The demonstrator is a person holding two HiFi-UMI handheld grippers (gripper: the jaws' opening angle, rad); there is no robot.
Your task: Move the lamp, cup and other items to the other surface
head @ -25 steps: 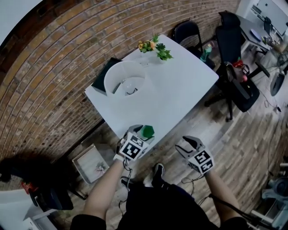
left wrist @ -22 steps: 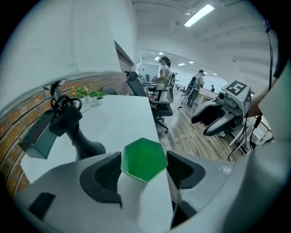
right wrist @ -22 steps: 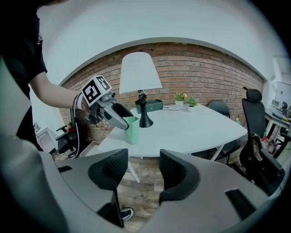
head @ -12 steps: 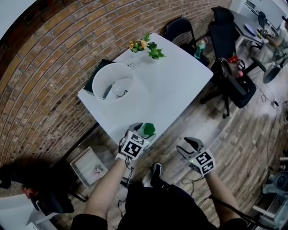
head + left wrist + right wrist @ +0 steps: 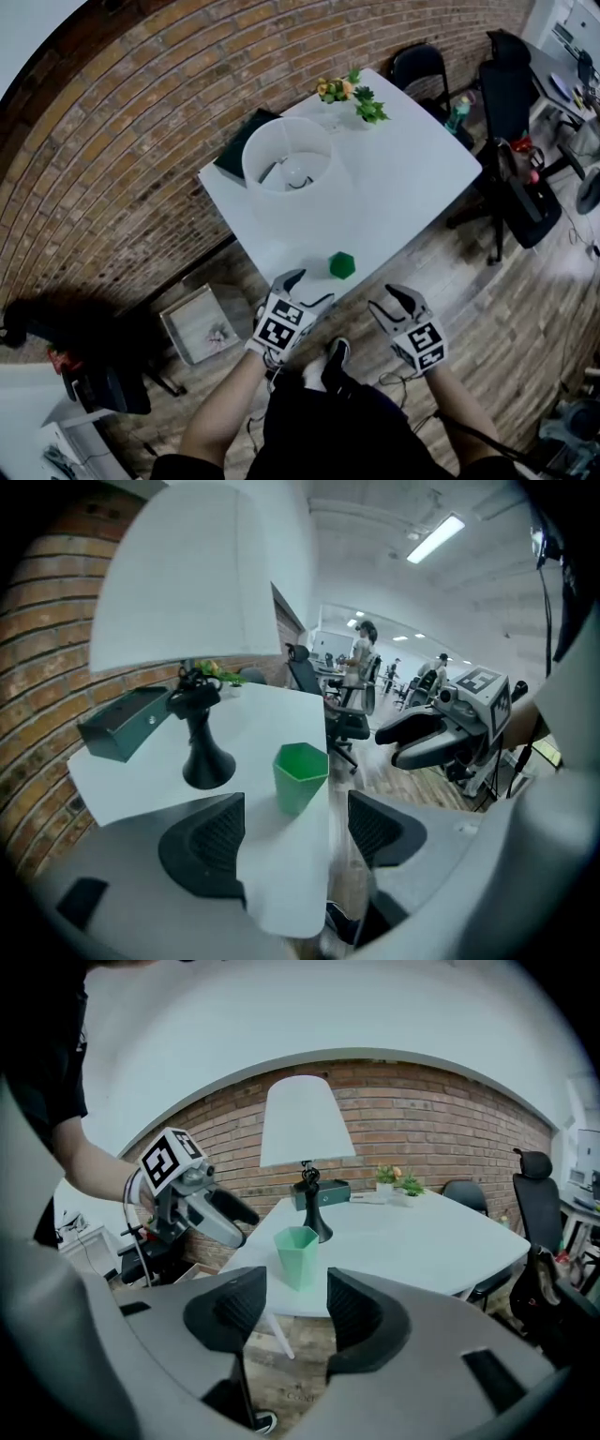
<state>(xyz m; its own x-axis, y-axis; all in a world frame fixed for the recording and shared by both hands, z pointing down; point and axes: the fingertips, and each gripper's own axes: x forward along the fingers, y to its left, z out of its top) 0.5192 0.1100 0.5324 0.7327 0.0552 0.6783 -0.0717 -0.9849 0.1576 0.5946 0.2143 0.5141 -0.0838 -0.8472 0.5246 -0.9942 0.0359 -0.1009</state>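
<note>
Head view: the lamp shade (image 5: 287,155) covers the lamp's stand (image 5: 199,733) from above; I only get the bulb (image 5: 296,174) down inside. The shade also hides a corner of the dark box (image 5: 236,155) behind it. Whatever lies in the open crate (image 5: 199,323) on the floor is too small to tell.

Left gripper view: the shade runs off the top edge and the stand masks most of the plant (image 5: 214,671). The table corner (image 5: 281,874) nearest the lens is smeared, and the people (image 5: 361,651) far back are tiny, no detail.

Right gripper view: my left forearm (image 5: 94,1171) is cut off at the left.
</note>
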